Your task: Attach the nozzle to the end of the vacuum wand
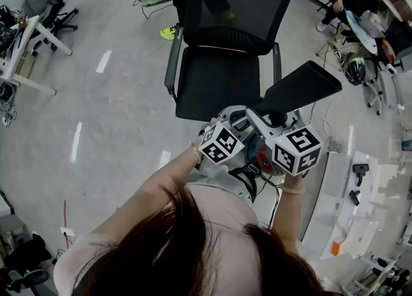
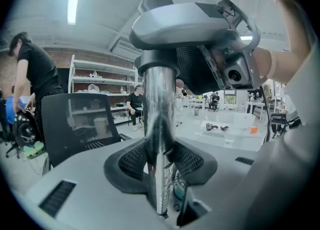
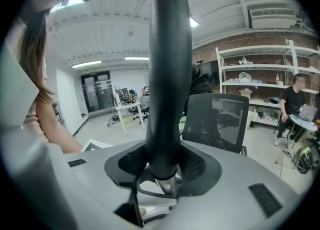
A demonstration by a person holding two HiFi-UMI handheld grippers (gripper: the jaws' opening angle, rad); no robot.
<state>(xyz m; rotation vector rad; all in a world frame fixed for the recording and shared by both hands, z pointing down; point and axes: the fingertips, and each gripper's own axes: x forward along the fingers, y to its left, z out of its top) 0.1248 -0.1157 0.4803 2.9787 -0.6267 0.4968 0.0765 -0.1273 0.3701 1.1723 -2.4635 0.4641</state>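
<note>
We hold both tools close together in front of us, above a black mesh office chair (image 1: 222, 44) that stands on the pale grey polished floor (image 1: 116, 95); the jaws of the left gripper (image 2: 159, 166) are clamped on the shiny chrome vacuum wand tube (image 2: 159, 119); the right gripper (image 3: 162, 166) grips the long black plastic nozzle (image 3: 170, 74), whose lower rim meets the tube's end, in line with it; white worktables (image 1: 351, 204) stand to our right; white metal shelves (image 3: 260, 74) line a brick wall (image 3: 225, 44), with a seated person (image 3: 295, 99) before them.
</note>
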